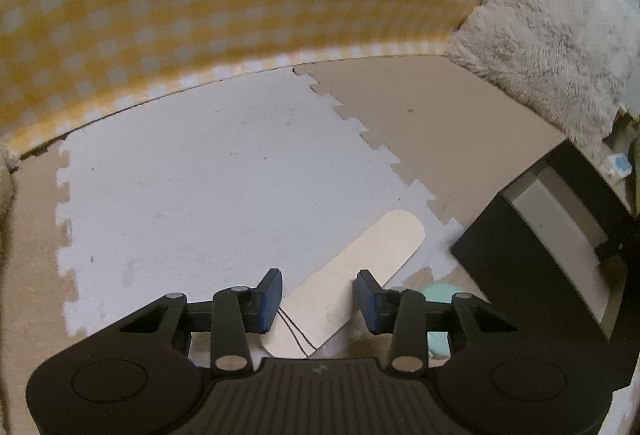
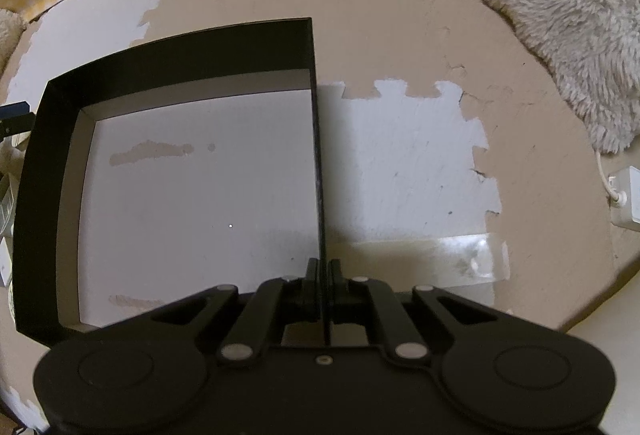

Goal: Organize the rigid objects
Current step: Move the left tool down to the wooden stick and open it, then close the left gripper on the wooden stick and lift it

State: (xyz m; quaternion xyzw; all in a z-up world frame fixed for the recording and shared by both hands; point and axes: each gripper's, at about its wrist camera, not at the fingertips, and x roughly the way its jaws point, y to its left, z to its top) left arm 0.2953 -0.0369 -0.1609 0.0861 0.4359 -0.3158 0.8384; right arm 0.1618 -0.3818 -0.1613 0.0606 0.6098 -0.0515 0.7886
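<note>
**Wooden stick between blue pads, box wall pinched**

Wood, pale and flat with rounded ends, forms the wooden stick (image 1: 356,275), which is seen lying on the white foam mat (image 1: 200,175) and running from about 6 o'clock toward 2 o'clock in the left wrist view. It is straddled by the left gripper (image 1: 316,299), whose blue pads (image 1: 270,299) are set apart on either side of it; whether they press on its edges cannot be told. A mint-green round object (image 1: 440,293) is partly hidden behind the right pad.

A black box (image 2: 168,55) with a white floor is shown in the right wrist view, filling the 9 o'clock half; nothing is seen inside it. Its right wall is clamped by the right gripper (image 2: 322,271), jaws brought together on the thin edge. A fluffy cream cushion (image 2: 560,7) is seen at 1 o'clock.
</note>
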